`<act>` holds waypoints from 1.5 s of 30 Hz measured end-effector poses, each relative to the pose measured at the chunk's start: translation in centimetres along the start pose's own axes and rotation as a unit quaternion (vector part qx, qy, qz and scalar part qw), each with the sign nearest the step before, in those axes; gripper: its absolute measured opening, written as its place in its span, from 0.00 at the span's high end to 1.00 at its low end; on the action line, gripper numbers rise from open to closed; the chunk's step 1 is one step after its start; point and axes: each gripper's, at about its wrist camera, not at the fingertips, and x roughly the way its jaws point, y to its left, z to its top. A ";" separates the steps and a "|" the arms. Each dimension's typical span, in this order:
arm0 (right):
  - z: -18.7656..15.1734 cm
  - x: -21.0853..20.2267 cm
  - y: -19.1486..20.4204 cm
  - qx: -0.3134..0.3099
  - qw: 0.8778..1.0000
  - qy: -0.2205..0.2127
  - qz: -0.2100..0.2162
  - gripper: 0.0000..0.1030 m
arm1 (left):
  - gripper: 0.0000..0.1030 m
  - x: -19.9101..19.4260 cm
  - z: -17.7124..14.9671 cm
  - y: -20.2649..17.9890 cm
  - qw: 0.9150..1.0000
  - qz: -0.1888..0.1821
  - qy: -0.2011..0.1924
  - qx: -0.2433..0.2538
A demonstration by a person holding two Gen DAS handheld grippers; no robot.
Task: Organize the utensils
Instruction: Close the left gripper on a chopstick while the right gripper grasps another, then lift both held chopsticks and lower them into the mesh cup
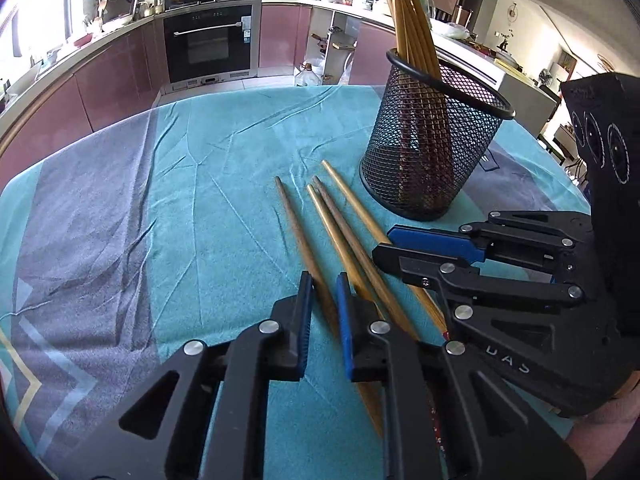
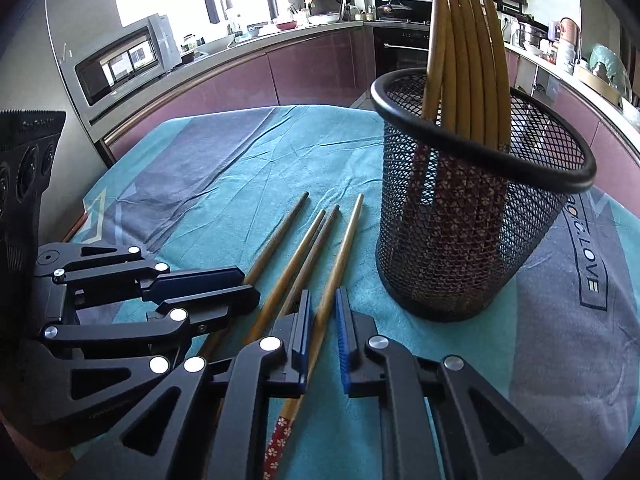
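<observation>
Both hand-held grippers are held low over four loose chopsticks on the teal cloth (image 1: pixel 224 168) of the tabletop. In the left wrist view, the left hand-held gripper (image 1: pixel 323 280) is seen with its jaws parted and the leftmost chopstick (image 1: pixel 298 226) running between the blue pads; the pads are not pressed on it, so nothing is gripped. In the right wrist view, the right hand-held gripper (image 2: pixel 323 298) is likewise spread, and the rightmost chopstick (image 2: pixel 342 248) passes between its fingers, closer to the left pad; whether that pad touches it cannot be told. Its red flowered handle end shows beneath the gripper body. Two middle chopsticks (image 2: pixel 316 236) lie side by side between the outer ones, their tips nearly touching, all four tips aimed away from the cameras.

A black mesh cup (image 2: pixel 472 216) stands upright on the cloth, just beside the rightmost chopstick and to its right. Several more chopsticks (image 2: pixel 464 48) are stood in it, leaning together against its far rim, tips up and patterned ends down. Kitchen counters and an oven (image 1: pixel 210 46) are seen behind.
</observation>
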 end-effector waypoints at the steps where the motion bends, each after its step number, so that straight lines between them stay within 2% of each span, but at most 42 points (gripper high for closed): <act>1: 0.0 0.0 -0.2 0.002 1.000 0.000 0.001 0.91 | 0.88 0.0 0.0 0.0 1.000 0.000 0.000 -0.002; 14: -0.4 -1.2 -0.8 0.024 0.999 -0.011 0.022 0.95 | 0.91 -0.1 -0.2 0.3 1.000 0.005 -0.004 -0.021; 19: -0.6 -2.8 -0.9 0.024 0.998 -0.025 0.044 0.95 | 0.93 -1.0 -0.3 0.7 1.000 0.002 -0.012 -0.028; 23: -0.6 -4.3 -0.9 0.023 0.997 -0.040 0.057 0.95 | 0.93 -2.2 -0.2 0.9 0.999 -0.009 -0.024 -0.029; 32: -0.5 -7.8 -1.6 0.037 0.993 -0.085 0.079 0.94 | 0.93 -5.8 0.2 0.9 0.996 -0.058 -0.057 -0.027; 39: -0.2 -10.6 -2.3 0.042 0.988 -0.125 0.086 0.94 | 0.93 -9.8 1.1 0.3 0.990 -0.100 -0.098 -0.013; 45: 0.3 -12.6 -2.9 0.042 0.983 -0.154 0.089 0.94 | 0.93 -12.9 1.9 0.0 0.984 -0.117 -0.132 -0.007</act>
